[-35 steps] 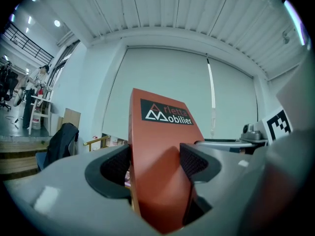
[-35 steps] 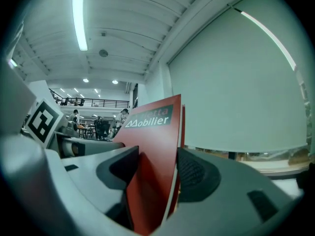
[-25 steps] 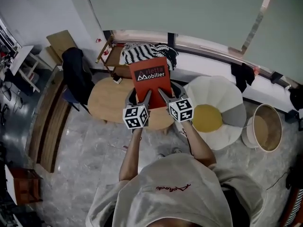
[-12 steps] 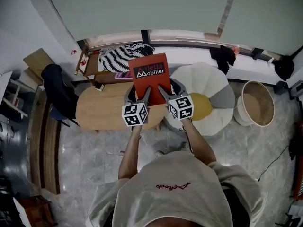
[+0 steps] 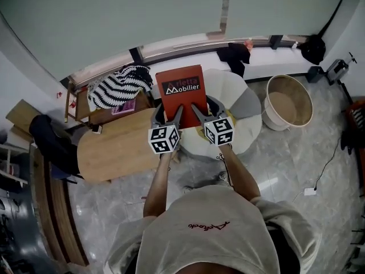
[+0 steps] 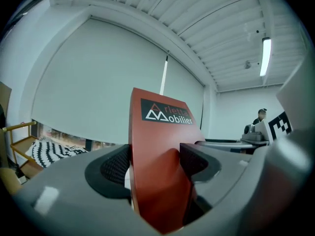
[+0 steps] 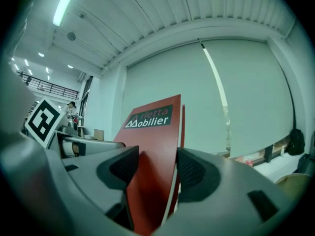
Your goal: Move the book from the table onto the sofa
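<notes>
Both grippers are on the book (image 5: 182, 91), and it is up in the air in front of the person. The left gripper (image 5: 167, 119) has its jaws pressed onto the book's lower left edge. In the left gripper view the red cover stands right between the two dark pads, which squeeze it from both sides. The right gripper (image 5: 205, 116) bites the lower right edge in the same way, with one pad on the cover and one on the back. The white page edges show between them.

The book is red, with a dark label across the top of the cover that reads "Mobilier" in white. It is shut, with the front cover facing up towards the head camera.

Just behind and to the right of the book spreads the white, petal-shaped sofa (image 5: 246, 131). From the head view the book overlaps the sofa's left part. It does not rest there, since only the two grippers carry it.

Left of the book and a little nearer the person sits the oval wooden table (image 5: 114, 148). A striped black and white cloth (image 5: 118, 86) is heaped beyond it, to the book's left. Well to the right of the book, past the sofa, stands a round basket (image 5: 288, 100). A dark jacket (image 5: 50, 144) hangs far to the left of the book.
</notes>
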`<state>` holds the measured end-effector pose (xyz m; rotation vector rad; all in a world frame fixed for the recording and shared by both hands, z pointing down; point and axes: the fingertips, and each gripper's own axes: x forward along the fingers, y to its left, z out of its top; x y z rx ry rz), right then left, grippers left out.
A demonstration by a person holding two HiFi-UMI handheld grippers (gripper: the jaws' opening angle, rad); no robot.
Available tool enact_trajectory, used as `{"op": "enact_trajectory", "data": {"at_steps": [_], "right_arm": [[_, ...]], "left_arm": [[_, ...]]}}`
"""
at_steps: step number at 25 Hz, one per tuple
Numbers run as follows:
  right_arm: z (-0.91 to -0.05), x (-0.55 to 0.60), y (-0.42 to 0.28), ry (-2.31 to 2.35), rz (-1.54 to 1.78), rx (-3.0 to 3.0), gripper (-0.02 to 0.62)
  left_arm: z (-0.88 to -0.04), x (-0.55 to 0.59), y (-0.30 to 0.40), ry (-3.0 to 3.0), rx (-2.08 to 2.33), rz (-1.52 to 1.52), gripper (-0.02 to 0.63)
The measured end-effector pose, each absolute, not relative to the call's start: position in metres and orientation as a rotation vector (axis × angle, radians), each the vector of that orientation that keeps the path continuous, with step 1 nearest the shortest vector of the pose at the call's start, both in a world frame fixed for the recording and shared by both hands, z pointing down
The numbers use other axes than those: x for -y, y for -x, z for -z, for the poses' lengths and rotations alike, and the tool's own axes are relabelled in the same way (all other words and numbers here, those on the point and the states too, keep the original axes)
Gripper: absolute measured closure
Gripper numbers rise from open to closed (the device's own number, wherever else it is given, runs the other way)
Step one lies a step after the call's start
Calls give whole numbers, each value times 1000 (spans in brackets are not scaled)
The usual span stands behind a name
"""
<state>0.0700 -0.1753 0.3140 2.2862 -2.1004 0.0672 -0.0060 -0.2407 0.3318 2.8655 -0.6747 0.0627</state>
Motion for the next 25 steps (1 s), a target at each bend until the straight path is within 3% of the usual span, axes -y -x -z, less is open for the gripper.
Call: {"op": "enact_trajectory", "data": {"at_steps": [25], "right_arm": [[-326,-4,-324,-2629,-106,1708,345]], "left_arm": [[-342,84,-274,-2958,191,-160,284]]}}
